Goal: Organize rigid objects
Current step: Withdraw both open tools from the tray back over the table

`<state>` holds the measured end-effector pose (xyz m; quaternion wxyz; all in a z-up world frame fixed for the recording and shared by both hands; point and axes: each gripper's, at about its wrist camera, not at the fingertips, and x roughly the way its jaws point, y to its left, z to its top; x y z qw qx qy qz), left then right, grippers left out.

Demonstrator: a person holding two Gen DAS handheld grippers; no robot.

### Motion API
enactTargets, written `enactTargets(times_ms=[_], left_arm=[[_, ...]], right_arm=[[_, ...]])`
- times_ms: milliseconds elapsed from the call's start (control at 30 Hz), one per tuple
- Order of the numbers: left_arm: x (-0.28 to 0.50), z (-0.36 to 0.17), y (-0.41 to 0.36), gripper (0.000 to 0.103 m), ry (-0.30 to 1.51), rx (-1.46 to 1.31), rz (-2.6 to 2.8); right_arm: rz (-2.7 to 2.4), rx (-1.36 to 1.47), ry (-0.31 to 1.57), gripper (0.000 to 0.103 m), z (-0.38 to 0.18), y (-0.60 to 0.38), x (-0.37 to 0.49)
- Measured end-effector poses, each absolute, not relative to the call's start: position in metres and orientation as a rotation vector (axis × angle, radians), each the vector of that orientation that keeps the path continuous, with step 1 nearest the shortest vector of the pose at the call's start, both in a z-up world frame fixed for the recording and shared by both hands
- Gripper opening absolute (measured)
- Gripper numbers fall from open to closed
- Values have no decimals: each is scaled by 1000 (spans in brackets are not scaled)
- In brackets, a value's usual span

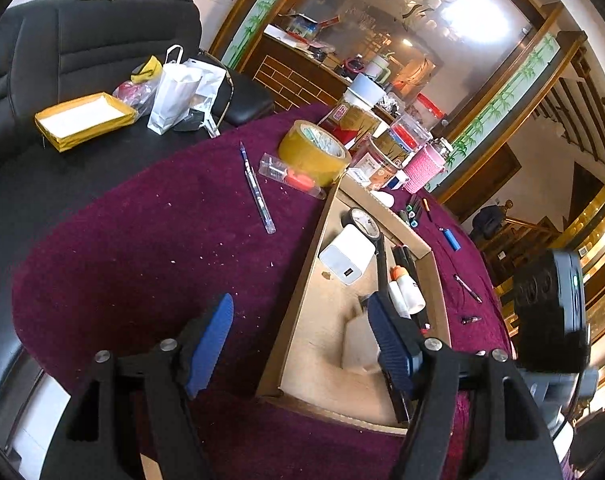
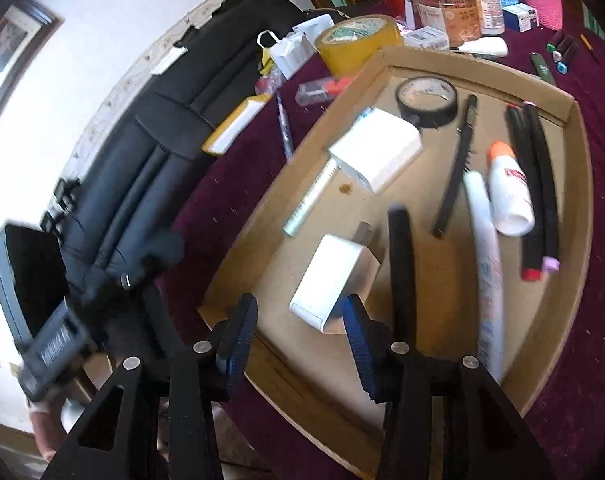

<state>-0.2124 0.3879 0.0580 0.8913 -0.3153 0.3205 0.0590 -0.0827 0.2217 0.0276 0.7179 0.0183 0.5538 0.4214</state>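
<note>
A shallow cardboard box [image 2: 566, 108] lies on the purple cloth. Inside it are two white chargers [image 2: 334, 284], a black tape roll [image 2: 426, 102], a white bottle with an orange cap [image 2: 510, 188], a white tube [image 2: 486, 248] and black markers [image 2: 538, 184]. My right gripper [image 2: 298, 340] is open just behind the nearer charger, whose corner reaches between the fingers without touching the pads. My left gripper [image 1: 302, 340] is open and straddles the box's left wall [image 1: 302, 280], holding nothing. A clear pen [image 1: 258, 192], a yellow tape roll [image 1: 314, 152] and a blue battery [image 1: 451, 239] lie outside the box.
Jars, tins and a pink woven cup [image 1: 422, 168] crowd the table's far side. Markers [image 1: 412, 212] and a small pen [image 1: 468, 288] lie right of the box. A black chair [image 1: 82, 40] carries a yellow-edged tray [image 1: 82, 120] and a white bag [image 1: 174, 92].
</note>
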Motion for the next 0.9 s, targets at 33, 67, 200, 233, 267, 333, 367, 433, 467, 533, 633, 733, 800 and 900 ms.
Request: enactTargets(times_ms=[33,67,200,233,267,333,367,433,467,533,633,733,800,900], left_arm=[[-213,59,389,69,664,-654,126],[-214,59,390,69,664,-657,128],[-217,59,393,69,660,-663,140],[-217,59,394,69,659,-663,142],[-218,59,394,69,659,-663,144],[-218,59,395,69,659,-667,148],[-219,60,395,69,658,-667,147],[-221,61,396,69,658,-660,151],[-222,63,397,69,653,-659,151],[-224,64,399,69,642,-654,156],[-225,64,403,69,631,-657,160],[-224,64,403,69,627,-654,164],[-222,66,398,69,630,-620,173],[-218,74,386,70,618,-534,207]], right_arm=[[943,48,1216,50,31,226,-81],[953,46,1201,50,34,231,-79],[997,44,1175,50,41,246,-82],[1008,50,1175,50,40,249,-82],[1011,56,1177,51,40,253,-80],[1003,63,1193,51,32,257,-75],[999,77,1212,51,27,261,-69],[993,117,1234,51,20,261,-61],[985,129,1240,51,20,261,-58],[993,175,1234,51,22,258,-53],[1013,217,1211,53,27,260,-49],[1047,273,1235,53,23,267,-46],[1039,271,1247,53,20,268,-45],[1004,255,1211,53,27,252,-46]])
